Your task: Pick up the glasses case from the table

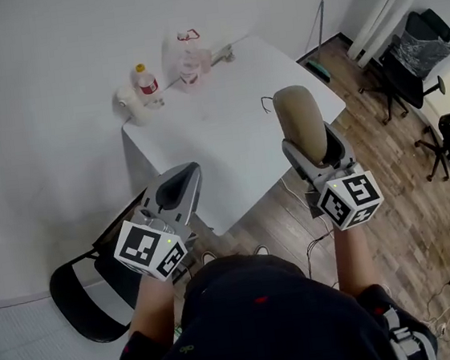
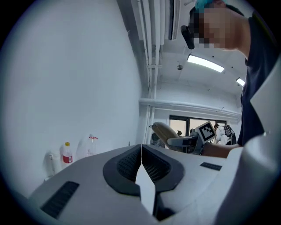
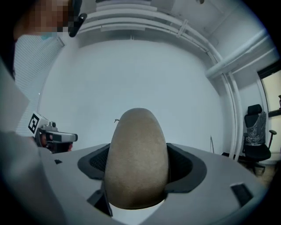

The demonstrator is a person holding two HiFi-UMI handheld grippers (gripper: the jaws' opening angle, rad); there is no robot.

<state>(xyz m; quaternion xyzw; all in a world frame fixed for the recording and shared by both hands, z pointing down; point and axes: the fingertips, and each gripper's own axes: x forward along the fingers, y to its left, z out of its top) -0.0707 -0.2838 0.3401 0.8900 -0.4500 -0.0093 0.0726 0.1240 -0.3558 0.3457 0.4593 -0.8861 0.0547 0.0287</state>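
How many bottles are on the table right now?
2: a small yellow-capped bottle at the far left corner of the table, and a large clear bottle just right of it. The white object beside them is unclear.

A white table (image 1: 230, 150) bears a red-labelled bottle (image 1: 147, 81) and clear bottle (image 1: 188, 58) at one corner, a dark wire (image 1: 267, 103) apart.

Office-type room: bare white walls (image 1: 32, 44), wood-look floor (image 1: 394, 172), plain white tabletop (image 1: 244, 133), black swivel chairs (image 1: 416, 52) off to one side, strip lights (image 2: 205, 63) and exposed pipes (image 2: 151, 44) on the ceiling.
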